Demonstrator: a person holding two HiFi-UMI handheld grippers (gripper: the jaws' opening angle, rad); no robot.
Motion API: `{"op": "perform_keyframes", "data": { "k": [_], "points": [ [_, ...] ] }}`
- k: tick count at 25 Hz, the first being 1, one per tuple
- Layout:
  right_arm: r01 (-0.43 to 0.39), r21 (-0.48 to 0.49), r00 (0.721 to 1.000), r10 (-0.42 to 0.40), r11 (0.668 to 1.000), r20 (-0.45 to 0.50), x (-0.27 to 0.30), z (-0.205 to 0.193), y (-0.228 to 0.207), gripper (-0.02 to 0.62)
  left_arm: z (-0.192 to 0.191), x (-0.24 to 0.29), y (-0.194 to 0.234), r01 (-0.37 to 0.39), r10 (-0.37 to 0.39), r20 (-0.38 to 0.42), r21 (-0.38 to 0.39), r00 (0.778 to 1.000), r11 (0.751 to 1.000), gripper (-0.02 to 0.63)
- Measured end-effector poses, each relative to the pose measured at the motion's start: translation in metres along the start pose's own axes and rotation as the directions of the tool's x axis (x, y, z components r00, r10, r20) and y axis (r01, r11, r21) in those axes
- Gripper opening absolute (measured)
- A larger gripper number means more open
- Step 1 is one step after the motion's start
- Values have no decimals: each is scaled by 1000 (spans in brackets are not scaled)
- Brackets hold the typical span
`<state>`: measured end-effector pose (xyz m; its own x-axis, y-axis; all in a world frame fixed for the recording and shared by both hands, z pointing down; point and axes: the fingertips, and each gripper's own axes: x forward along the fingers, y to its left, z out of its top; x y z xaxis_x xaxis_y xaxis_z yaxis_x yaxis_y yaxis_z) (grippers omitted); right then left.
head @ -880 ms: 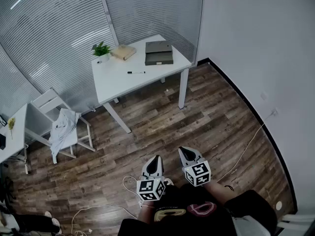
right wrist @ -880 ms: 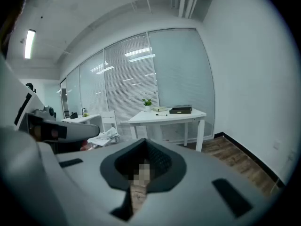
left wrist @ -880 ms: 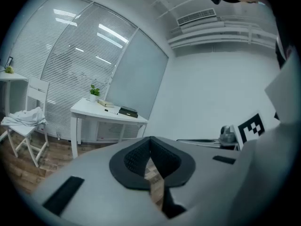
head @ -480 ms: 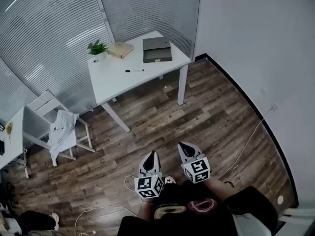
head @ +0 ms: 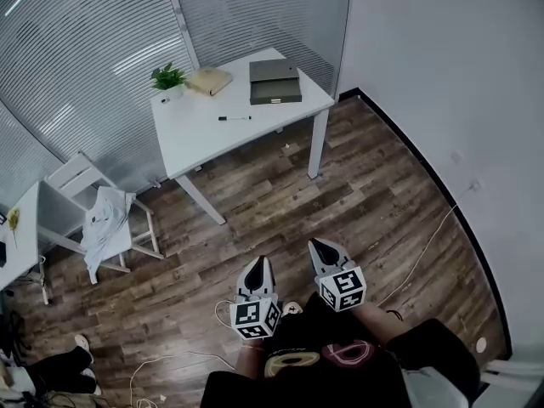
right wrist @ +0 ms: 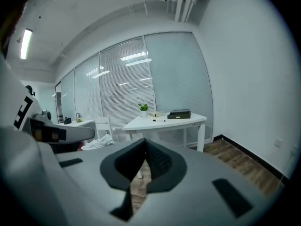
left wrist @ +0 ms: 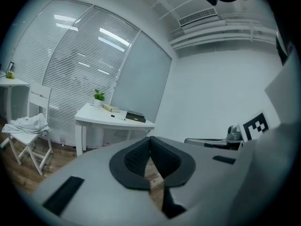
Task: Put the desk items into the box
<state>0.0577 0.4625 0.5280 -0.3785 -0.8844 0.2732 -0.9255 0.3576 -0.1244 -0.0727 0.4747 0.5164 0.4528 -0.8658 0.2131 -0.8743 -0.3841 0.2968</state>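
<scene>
The pen [head: 235,118] and box [head: 274,82] lie on the counter [head: 195,143], far ahead of the left gripper [head: 257,266] and right gripper [head: 320,249]. Both jaws are closed and empty.

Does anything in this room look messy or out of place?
A pale garment lies crumpled over the white chair, and a loose cable trails across the wood floor. The desk looks tidy, with plant, book, box and pen set out on it.
</scene>
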Motion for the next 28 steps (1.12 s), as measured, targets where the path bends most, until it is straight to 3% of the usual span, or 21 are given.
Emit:
{"op": "perform_keyframes", "data": {
  "k": [9, 28],
  "points": [
    [-40, 30, 999, 40, 999, -4, 30, 1, -11, 11, 1, 25, 10, -14, 15, -14, 15, 1000, 1000, 17],
    [-148, 7, 988, 148, 989, -48, 164, 50, -79, 11, 58, 165, 44, -90, 90, 8, 1, 996, 996, 17]
  ]
}}
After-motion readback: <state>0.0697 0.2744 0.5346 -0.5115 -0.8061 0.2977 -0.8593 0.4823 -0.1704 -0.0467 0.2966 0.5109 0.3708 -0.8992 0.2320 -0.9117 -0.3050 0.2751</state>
